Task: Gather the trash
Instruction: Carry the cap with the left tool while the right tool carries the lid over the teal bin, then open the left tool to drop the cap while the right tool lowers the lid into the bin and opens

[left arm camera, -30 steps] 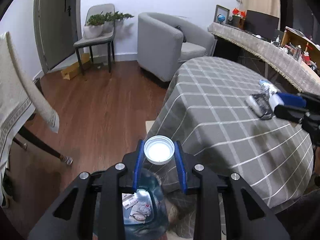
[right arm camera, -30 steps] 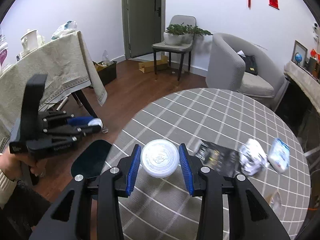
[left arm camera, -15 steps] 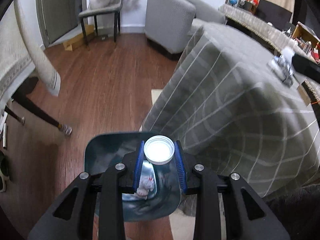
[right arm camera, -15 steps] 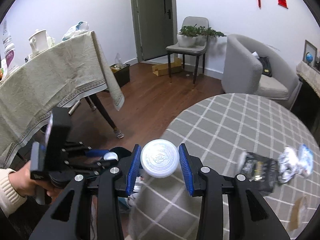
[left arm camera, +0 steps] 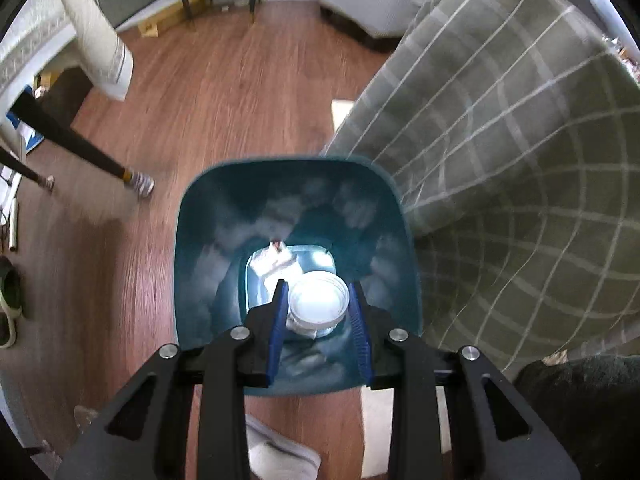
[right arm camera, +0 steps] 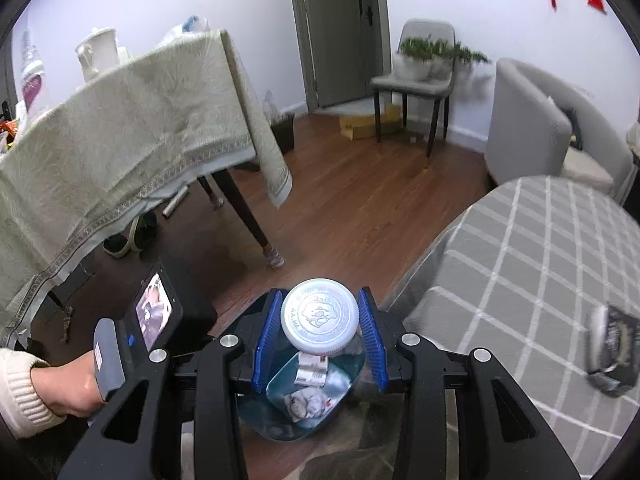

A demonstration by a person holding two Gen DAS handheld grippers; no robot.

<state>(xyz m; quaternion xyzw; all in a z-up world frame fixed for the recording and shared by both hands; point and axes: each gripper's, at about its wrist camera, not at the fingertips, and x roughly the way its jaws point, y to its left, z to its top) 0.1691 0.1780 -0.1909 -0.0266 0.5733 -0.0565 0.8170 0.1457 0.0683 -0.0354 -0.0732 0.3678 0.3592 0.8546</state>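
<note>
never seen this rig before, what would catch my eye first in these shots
The teal trash bin on the wood floor fills the left wrist view, paper scraps at its bottom. Each gripper, left and right, pinches a white round lid-like piece above it. Right of the bin hangs the grey checked tablecloth.

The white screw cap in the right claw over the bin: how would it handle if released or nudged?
The white cap looks rigid and probably light. Round and flat, it might roll or bounce. Held in the right claw above the teal bin, it would likely drop inside.
</note>
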